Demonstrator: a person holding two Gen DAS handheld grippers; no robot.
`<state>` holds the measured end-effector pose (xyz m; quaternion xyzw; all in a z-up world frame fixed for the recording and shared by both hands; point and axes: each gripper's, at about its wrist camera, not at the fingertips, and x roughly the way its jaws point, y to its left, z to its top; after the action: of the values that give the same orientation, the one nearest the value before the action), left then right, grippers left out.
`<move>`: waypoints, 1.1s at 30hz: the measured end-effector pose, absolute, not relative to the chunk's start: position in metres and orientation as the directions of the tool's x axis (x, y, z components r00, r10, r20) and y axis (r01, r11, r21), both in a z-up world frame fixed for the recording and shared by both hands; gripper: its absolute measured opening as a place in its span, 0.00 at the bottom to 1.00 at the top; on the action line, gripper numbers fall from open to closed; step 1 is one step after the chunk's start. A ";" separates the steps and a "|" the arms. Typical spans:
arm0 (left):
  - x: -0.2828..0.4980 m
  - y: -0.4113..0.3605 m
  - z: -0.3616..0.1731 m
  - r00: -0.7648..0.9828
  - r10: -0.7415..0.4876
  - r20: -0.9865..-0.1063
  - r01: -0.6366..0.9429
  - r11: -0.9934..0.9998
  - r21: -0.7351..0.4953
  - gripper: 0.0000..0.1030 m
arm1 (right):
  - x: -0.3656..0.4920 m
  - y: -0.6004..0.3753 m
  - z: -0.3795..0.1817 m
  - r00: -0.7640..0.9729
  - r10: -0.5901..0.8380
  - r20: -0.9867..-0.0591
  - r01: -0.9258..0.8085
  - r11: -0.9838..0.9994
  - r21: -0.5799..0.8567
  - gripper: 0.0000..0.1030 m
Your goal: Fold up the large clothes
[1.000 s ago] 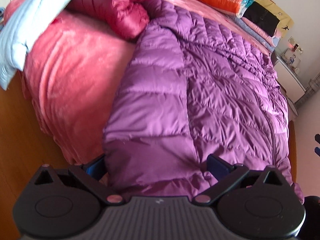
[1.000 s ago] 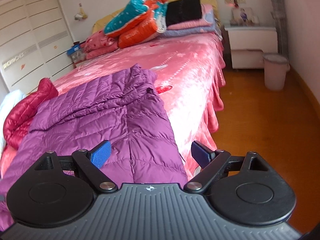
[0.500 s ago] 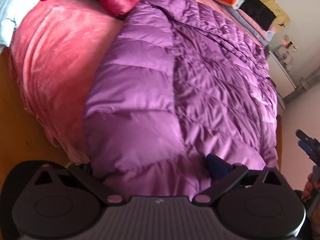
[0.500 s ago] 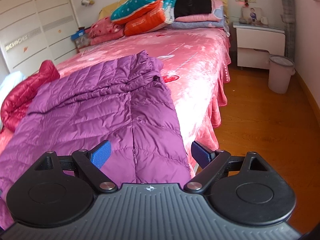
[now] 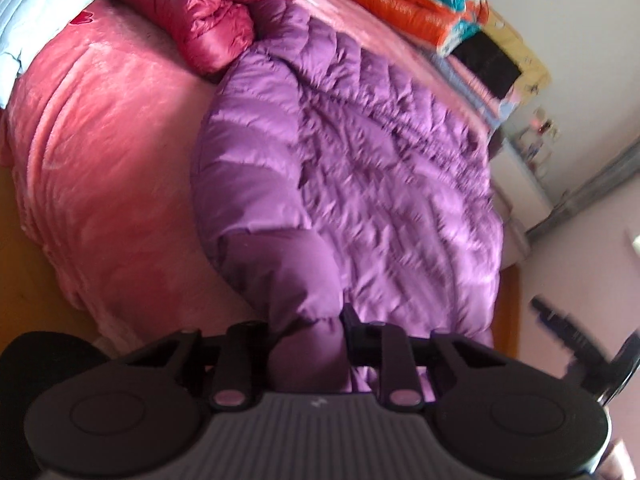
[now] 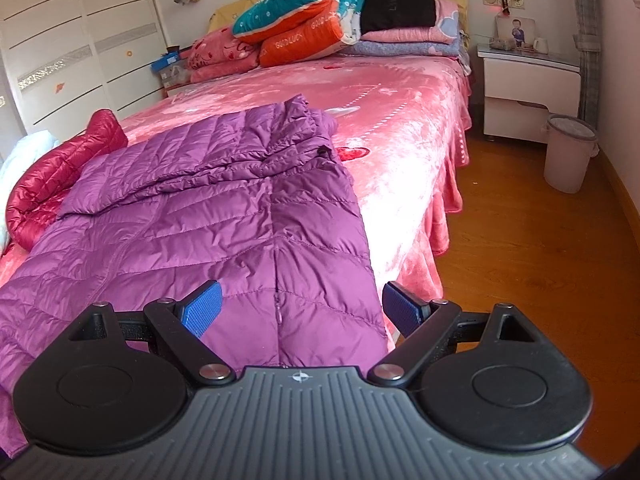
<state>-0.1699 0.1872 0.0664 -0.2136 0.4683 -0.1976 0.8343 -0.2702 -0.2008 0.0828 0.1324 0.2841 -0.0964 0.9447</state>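
Left gripper: my left claw sits at the bottom centre of the left view, its jaws drawn in close and clamped on a bunched fold of the purple jacket. The fabric bulges up between the two black fingers, and both press into it.

Right gripper: in the right view my claw is at the lower centre with its jaws spread wide apart. The blue pads stand on either side of the jacket's near end. Nothing is pinched between them. I cannot tell whether the left pad touches the cloth.

Purple jacket: it lies spread across the near part of the bed, filling the centre of the left view and the left and centre of the right view. Its zipper seam runs up the middle, straight ahead of the right claw. The far end is rumpled near the frame centre in the right view. The left view is somewhat blurred.

Red jacket: bunched at the upper centre-left of the left view, touching the purple jacket's far end; in the right view it sits at the left edge.

Bedding pile: folded quilts and pillows stacked at the head of the bed, top centre of the right view.

Nightstand: upper right of the right view, with a bin just beside it on the wooden floor.
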 end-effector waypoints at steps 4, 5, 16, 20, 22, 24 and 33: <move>-0.156 0.188 0.084 0.520 -0.577 -0.630 0.100 0.774 -0.626 0.15 | -0.274 -0.197 0.086 0.846 -0.035 -0.533 0.183 0.957 0.227 1.00; -0.150 0.188 0.090 0.532 -0.585 -0.612 0.096 0.760 -0.643 0.15 | -0.275 -0.195 0.087 0.854 -0.007 -0.520 0.156 0.958 0.242 1.00; -0.087 0.154 0.118 0.578 -0.584 -0.569 0.108 0.746 -0.657 0.14 | -0.297 -0.119 0.104 0.804 0.332 -0.494 -0.279 0.943 0.180 1.00; -0.073 0.150 0.116 0.584 -0.577 -0.571 0.079 0.740 -0.667 0.13 | -0.298 -0.086 0.098 0.764 0.334 -0.551 -0.371 0.927 0.048 1.00; -0.066 0.149 0.115 0.589 -0.572 -0.571 0.068 0.739 -0.670 0.13 | -0.295 -0.083 0.097 0.751 0.342 -0.565 -0.381 0.923 0.052 1.00; -0.060 0.149 0.115 0.599 -0.558 -0.574 0.054 0.744 -0.666 0.13 | -0.294 -0.084 0.098 0.748 0.356 -0.560 -0.386 0.920 0.069 1.00; -0.045 0.151 0.112 0.619 -0.525 -0.584 -0.038 0.723 -0.689 0.13 | -0.289 -0.060 0.084 0.708 0.329 -0.625 -0.434 0.900 -0.019 1.00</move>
<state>-0.0455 0.1508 0.1117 -0.3419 0.4111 -0.1463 0.8323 -0.2886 -0.0603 0.0841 -0.0824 0.3210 0.2073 0.9204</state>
